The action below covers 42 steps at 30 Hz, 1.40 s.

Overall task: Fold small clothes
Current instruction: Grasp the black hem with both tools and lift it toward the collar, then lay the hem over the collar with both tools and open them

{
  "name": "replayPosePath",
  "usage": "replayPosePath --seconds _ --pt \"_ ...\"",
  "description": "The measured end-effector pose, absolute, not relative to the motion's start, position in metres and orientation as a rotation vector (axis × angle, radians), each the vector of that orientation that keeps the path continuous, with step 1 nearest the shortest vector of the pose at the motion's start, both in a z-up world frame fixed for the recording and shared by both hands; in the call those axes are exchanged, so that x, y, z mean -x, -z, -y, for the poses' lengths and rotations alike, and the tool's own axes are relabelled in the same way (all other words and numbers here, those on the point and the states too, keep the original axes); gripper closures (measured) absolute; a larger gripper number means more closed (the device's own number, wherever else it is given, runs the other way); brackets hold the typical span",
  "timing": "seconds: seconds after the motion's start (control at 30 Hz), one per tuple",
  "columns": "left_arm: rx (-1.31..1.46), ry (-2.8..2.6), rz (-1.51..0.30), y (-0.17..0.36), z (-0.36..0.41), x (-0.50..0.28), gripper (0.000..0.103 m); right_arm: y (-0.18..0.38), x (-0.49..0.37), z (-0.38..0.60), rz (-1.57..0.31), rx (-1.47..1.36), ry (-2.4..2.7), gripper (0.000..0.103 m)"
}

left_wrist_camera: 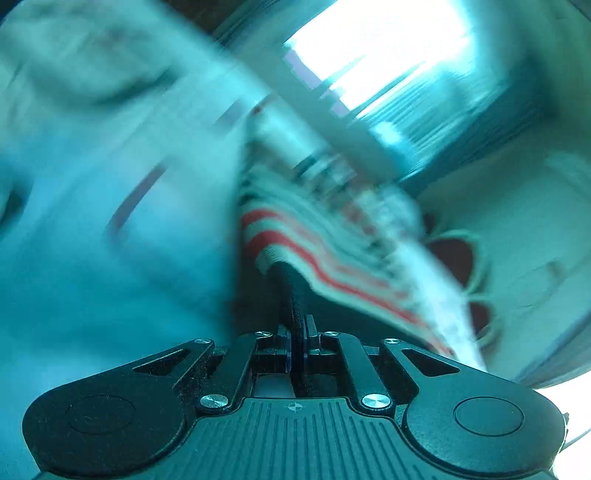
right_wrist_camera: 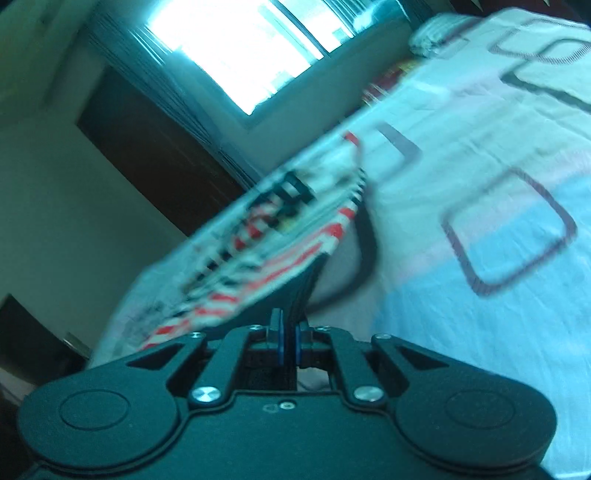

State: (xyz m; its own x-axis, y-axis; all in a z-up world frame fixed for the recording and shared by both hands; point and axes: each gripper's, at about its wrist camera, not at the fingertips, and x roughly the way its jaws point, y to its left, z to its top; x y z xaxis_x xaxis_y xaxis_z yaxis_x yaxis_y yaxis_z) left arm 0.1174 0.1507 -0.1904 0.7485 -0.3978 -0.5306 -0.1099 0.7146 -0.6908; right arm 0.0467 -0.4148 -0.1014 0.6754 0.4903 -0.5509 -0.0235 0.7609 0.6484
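Left gripper (left_wrist_camera: 286,273) and right gripper (right_wrist_camera: 314,273) each pinch an edge of the small red-and-white striped printed garment (right_wrist_camera: 266,236), hanging at 12 o'clock over the patterned pale bedsheet (right_wrist_camera: 480,184). No fold visible yet; folding apparently remains.

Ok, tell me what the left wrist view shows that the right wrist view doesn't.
Only the left wrist view: a white cloth with dark red scalloped cutouts at the right, and the left gripper, jaws shut on the striped garment.

Only the right wrist view: a dark wooden door, a folded bundle at the far end of the bed, and the right gripper, jaws shut on the garment's edge.

Both: the red-and-white striped garment with black print, the bedsheet patterned with rounded squares, and a bright window.
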Motion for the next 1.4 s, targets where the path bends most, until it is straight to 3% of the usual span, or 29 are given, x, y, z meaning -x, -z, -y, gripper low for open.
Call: replayPosePath --seconds 0.3,0.47,0.67,0.87,1.07,1.4 --pt "0.877 0.163 -0.669 0.192 -0.153 -0.117 0.098 0.116 -0.051 0.415 -0.804 -0.715 -0.272 0.097" --pt "0.881 0.193 -0.555 0.155 -0.154 -0.131 0.098 0.073 -0.069 0.414 -0.675 -0.649 -0.297 0.097" --pt "0.840 0.264 -0.434 0.088 -0.153 -0.205 0.098 0.007 -0.133 0.408 -0.536 -0.588 -0.328 0.097" --pt "0.777 0.281 -0.425 0.051 -0.156 -0.298 0.098 -0.028 -0.218 0.403 -0.499 -0.566 -0.312 0.097" --pt "0.756 0.264 -0.496 0.056 -0.161 -0.405 0.098 -0.010 -0.317 0.400 -0.539 -0.627 -0.294 0.097" --pt "0.734 0.182 -0.665 0.127 -0.160 -0.528 0.098 0.075 -0.437 0.384 -0.694 -0.629 -0.295 0.097"
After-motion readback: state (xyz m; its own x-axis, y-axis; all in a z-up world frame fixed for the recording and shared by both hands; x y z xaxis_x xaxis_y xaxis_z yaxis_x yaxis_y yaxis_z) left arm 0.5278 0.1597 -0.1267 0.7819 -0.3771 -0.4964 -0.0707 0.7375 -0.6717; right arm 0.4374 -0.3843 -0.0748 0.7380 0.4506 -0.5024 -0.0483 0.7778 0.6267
